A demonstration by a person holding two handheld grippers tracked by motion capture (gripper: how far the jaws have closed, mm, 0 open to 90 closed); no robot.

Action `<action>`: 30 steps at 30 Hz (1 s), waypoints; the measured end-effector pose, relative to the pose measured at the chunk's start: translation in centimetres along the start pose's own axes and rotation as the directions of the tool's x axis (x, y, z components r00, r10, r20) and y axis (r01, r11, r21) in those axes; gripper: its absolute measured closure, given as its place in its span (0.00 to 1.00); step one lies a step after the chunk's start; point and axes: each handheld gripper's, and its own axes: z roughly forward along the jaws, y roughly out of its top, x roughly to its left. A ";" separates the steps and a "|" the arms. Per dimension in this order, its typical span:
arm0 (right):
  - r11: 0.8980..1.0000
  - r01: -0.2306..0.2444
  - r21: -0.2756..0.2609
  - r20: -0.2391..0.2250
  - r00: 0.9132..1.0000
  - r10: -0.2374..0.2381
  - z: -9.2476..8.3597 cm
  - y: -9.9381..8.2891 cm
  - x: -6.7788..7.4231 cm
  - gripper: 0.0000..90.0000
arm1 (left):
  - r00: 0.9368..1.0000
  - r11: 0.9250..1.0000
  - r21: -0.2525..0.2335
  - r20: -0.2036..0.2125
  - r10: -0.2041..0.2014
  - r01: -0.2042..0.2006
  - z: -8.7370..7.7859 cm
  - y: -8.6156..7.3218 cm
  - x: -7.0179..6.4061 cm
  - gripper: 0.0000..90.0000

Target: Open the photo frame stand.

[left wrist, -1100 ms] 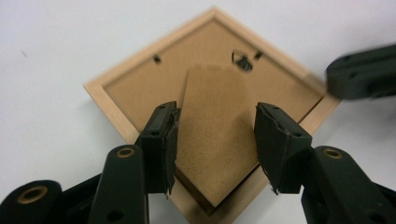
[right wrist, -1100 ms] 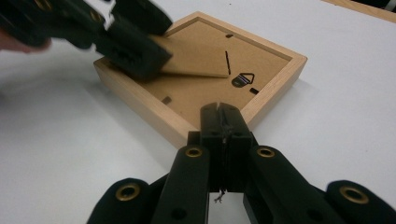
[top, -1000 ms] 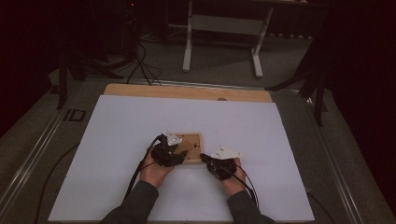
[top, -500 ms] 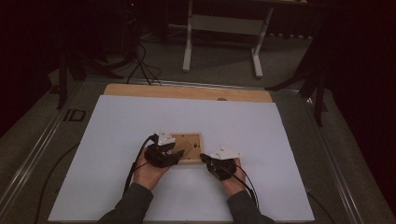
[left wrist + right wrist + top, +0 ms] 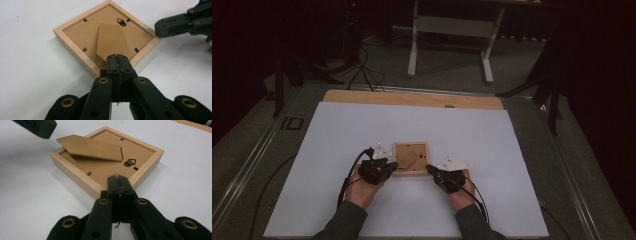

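Observation:
A small light-wood picture frame (image 5: 411, 159) lies face down on the white sheet, its brown backing up. Its cardboard stand flap (image 5: 90, 147) is tilted up off the backing, hinged near the metal hanger (image 5: 130, 162). My left gripper (image 5: 393, 165) points at the frame's near left corner. Its jaws have just been closing and now stand shut (image 5: 117, 56) with nothing between them, just short of the flap's tip (image 5: 110, 41). My right gripper (image 5: 429, 169) is shut and empty (image 5: 117, 178) at the near right corner.
The white sheet (image 5: 337, 135) covers the table, and a wooden strip (image 5: 412, 99) shows along its far edge. Beyond it, on the floor, stand a white metal stand (image 5: 449, 30) and dark cables (image 5: 362, 65). Cables trail from both grippers.
My left gripper has pulled back from over the frame toward its near left corner, and its jaws have closed. The right hand has stayed put.

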 end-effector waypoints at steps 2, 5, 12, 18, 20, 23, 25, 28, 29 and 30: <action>1.000 0.000 0.000 0.000 1.000 0.000 0.0 0.0 0.0 0.99 | 1.000 1.000 0.012 -0.002 -0.002 0.002 0.0 -0.2 0.1 1.00; 1.000 0.001 0.000 0.000 1.000 -0.001 0.0 0.0 0.0 0.99 | 1.000 1.000 0.031 -0.002 -0.001 0.001 0.1 -0.5 0.2 1.00; 1.000 0.000 -0.002 0.000 1.000 0.000 0.0 0.0 0.0 0.99 | 1.000 0.998 0.070 -0.002 0.003 -0.003 0.8 -0.7 0.2 0.99; 1.000 -0.001 -0.002 0.000 1.000 0.001 0.0 0.0 0.0 0.99 | 1.000 0.996 0.087 -0.011 0.005 -0.004 1.3 -0.6 0.2 0.99; 1.000 0.000 -0.002 0.000 1.000 0.000 0.0 0.0 0.0 0.99 | 1.000 0.996 0.085 -0.013 0.001 0.000 1.4 -0.4 0.1 0.98; 1.000 -0.001 -0.002 0.000 1.000 0.001 0.0 0.0 0.0 0.99 | 1.000 0.996 0.084 -0.017 0.011 -0.009 1.4 -0.1 0.1 0.98; 1.000 -0.001 -0.002 0.000 1.000 0.001 0.0 0.0 0.0 0.99 | 1.000 0.996 0.085 -0.019 0.011 -0.009 1.4 0.0 0.1 0.98; 1.000 0.000 -0.002 0.000 1.000 0.000 0.0 0.0 0.0 0.99 | 1.000 0.997 0.075 -0.013 0.003 -0.002 1.4 0.1 0.2 0.98; 1.000 -0.001 -0.002 0.000 1.000 0.001 0.0 0.0 0.0 0.99 | 1.000 0.998 0.069 -0.009 -0.003 0.003 1.4 0.1 0.2 0.98; 1.000 -0.001 -0.002 0.000 1.000 0.001 0.0 0.0 0.0 0.99 | 1.000 0.998 0.067 -0.006 -0.005 0.005 1.4 0.2 0.2 0.97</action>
